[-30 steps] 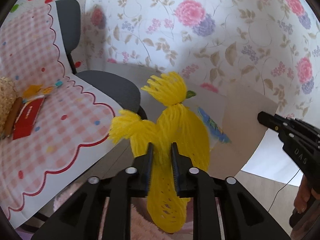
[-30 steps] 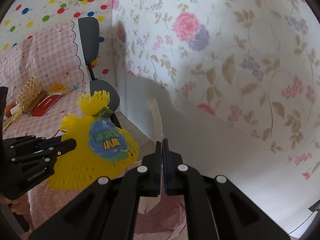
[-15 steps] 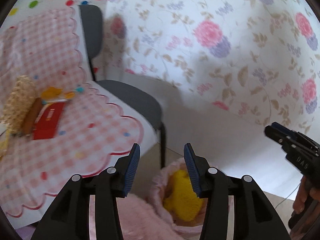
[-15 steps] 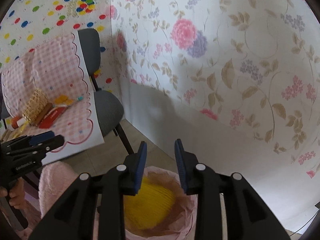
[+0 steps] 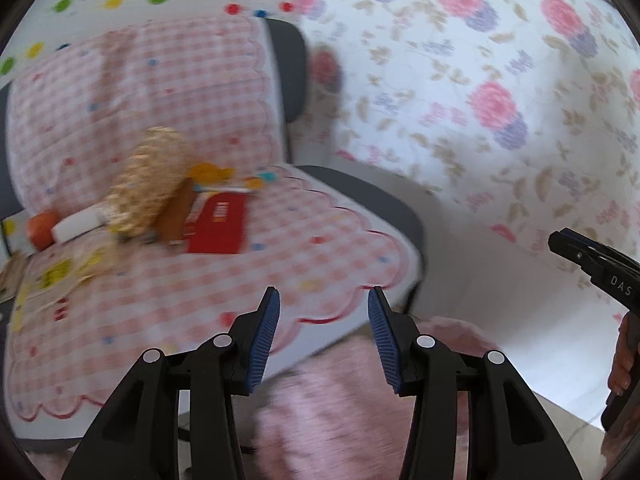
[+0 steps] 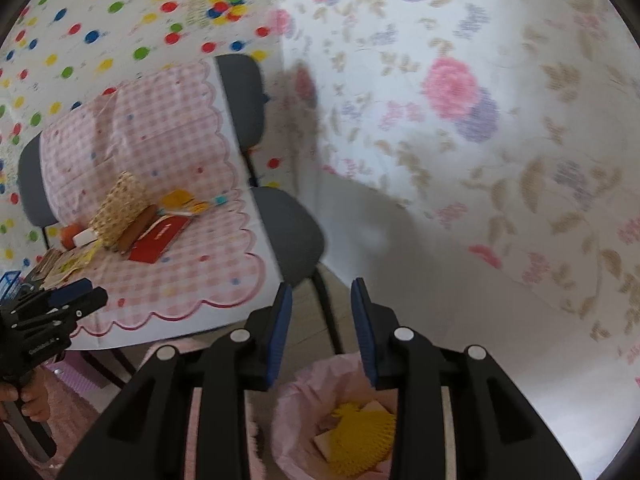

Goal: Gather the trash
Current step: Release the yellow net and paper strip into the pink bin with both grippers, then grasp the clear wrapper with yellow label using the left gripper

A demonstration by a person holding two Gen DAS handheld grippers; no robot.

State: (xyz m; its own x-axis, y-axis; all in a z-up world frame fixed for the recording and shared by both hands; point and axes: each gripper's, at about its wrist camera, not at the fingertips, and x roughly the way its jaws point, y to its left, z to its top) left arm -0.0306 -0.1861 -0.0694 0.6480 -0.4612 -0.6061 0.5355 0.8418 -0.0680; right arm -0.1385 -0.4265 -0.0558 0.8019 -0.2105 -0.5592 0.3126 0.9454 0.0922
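The right gripper has its blue-padded fingers apart and holds nothing. Directly beneath it stands the bin, lined with pink plastic, and the yellow net bag lies inside on a pale flat scrap. The left gripper is likewise spread wide and empty, hanging above the pink fuzzy cover just left of the bin. Past the bin's far-left side, a grey chair stands with its leg close to the rim. A pink checked cloth covers the seats left of that, carrying a red packet, a woven roll and an orange. The flowered wall closes off the bin's far and right sides.
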